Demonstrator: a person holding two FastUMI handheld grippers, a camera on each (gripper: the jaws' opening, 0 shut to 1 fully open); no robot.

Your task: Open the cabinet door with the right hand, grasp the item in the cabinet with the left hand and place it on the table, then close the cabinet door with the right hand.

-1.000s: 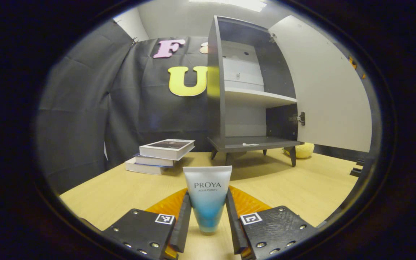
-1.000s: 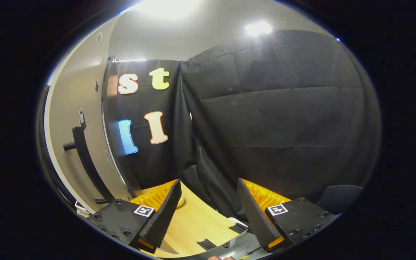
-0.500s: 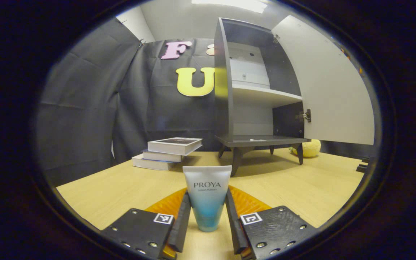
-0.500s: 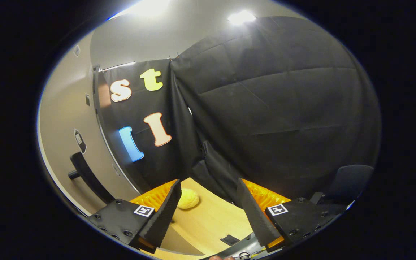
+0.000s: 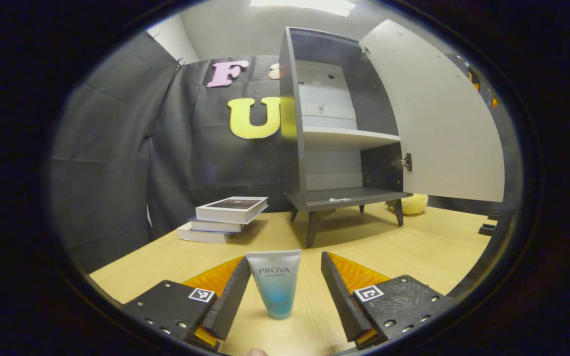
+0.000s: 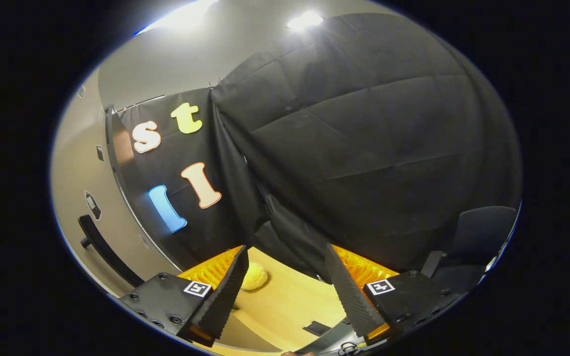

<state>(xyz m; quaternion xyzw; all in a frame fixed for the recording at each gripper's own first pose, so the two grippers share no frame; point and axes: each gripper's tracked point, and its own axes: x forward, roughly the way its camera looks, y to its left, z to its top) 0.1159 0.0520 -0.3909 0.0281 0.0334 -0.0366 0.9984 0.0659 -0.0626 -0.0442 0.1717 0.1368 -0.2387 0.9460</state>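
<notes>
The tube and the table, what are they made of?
The tube looks like soft plastic: smooth, matte, white fading to blue, flat-crimped on top. The table looks like light wood or wood-look laminate, with faint straight grain lines; which one I cannot tell.

We see the right gripper point(image 6: 285, 284) with fingers apart above the table point(image 6: 290, 306), a yellow plush point(image 6: 256, 277) near the cabinet door point(image 6: 74, 198) with its handle point(image 6: 102, 247).

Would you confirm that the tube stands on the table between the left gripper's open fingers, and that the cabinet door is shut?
The door is wrong. In the left gripper view the cabinet door stands open, swung right of the cabinet. The rest holds: the tube stands on the table, with the left gripper open around it.
</notes>
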